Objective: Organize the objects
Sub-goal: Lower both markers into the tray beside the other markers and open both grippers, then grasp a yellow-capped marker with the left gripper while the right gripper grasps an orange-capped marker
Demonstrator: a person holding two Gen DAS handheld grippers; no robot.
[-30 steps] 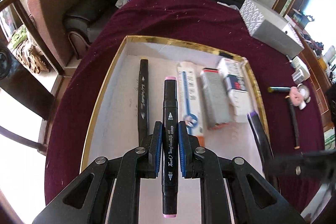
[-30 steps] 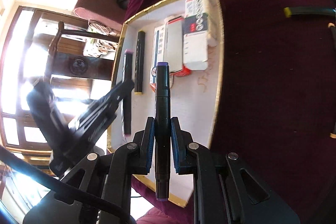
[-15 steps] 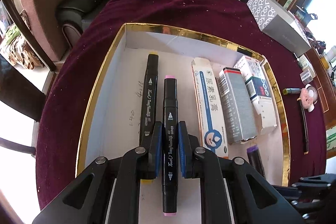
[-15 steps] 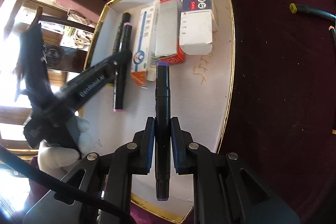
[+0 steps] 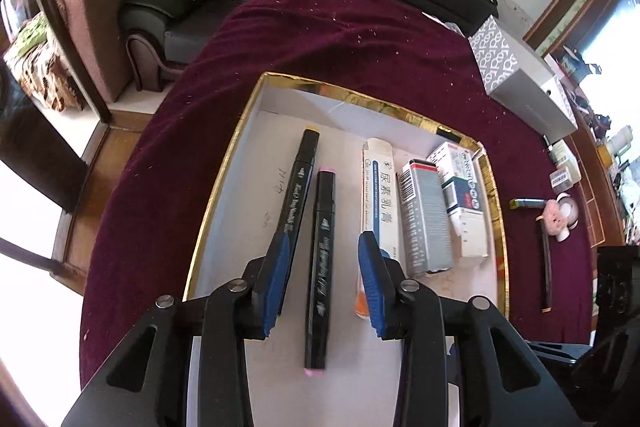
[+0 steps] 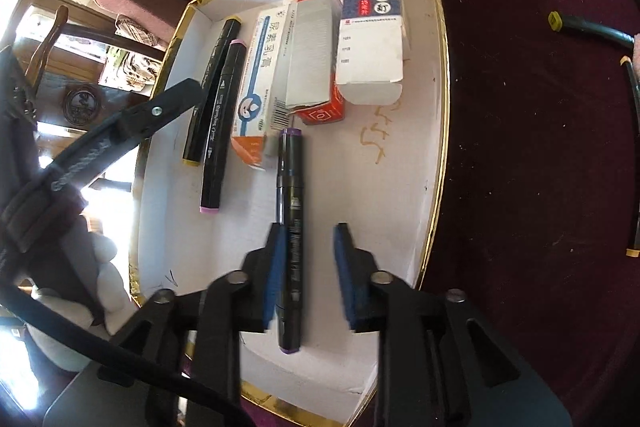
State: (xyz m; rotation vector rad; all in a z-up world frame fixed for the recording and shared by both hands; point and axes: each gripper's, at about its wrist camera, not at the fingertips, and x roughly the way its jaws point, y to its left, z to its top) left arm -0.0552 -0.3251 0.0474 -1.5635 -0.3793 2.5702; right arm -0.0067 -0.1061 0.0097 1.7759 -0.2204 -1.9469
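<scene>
Crowding the tray [image 6: 434, 131], 3 cartons [image 6: 312, 39], 3 markers [image 6: 218, 127], pens [image 6: 592, 27] probably outside.

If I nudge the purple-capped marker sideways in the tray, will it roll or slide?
The purple-capped marker looks stiff and light, and lies flat on the smooth tray floor, so it probably slides easily. How round its barrel is I cannot tell; it may roll toward the boxes.

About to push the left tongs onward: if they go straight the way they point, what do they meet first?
Probably the pink-capped marker, which lies in the tray between the left tongs. Their jaws have just been opening and stand clear of it. Depth is hard to judge, but the tray floor is right under it.
</scene>
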